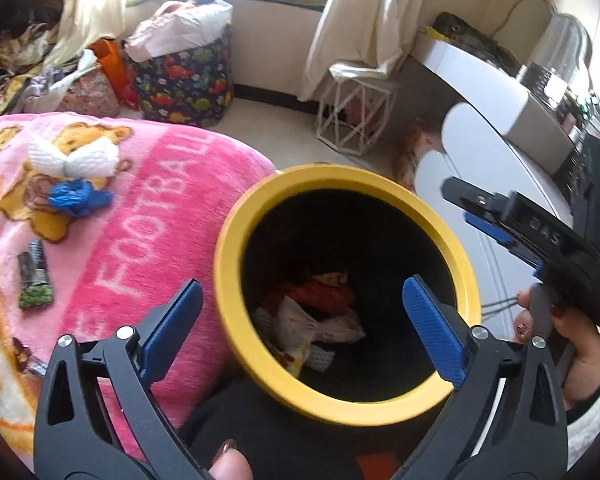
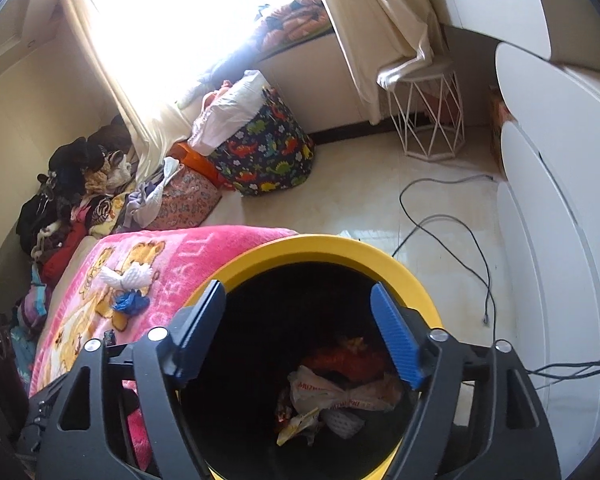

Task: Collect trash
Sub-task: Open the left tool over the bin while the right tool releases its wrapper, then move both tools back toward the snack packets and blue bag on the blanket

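Both claws, left [image 1: 300, 312] and right [image 2: 298, 332], gape empty over the yellow-rimmed black bin [image 1: 260, 208]. Remaining trash, left of frame on the pink blanket [image 1: 148, 208]: crumpled blue wrapper [image 1: 78, 198], white mesh wad [image 1: 74, 156]. Probably light, soft; pinch mid-bunch.

A home bedroom: a pink blanket [image 1: 140, 208] left of the gripper, curtains [image 2: 140, 92] ahead, piled clothes [image 2: 72, 200] and a dinosaur-print hamper [image 2: 268, 152] beyond.

right gripper [image 2: 300, 334] jaws spread, empty | over yellow-rimmed bin [image 2: 340, 250] | wrappers [image 2: 340, 396] inside (crumpled)
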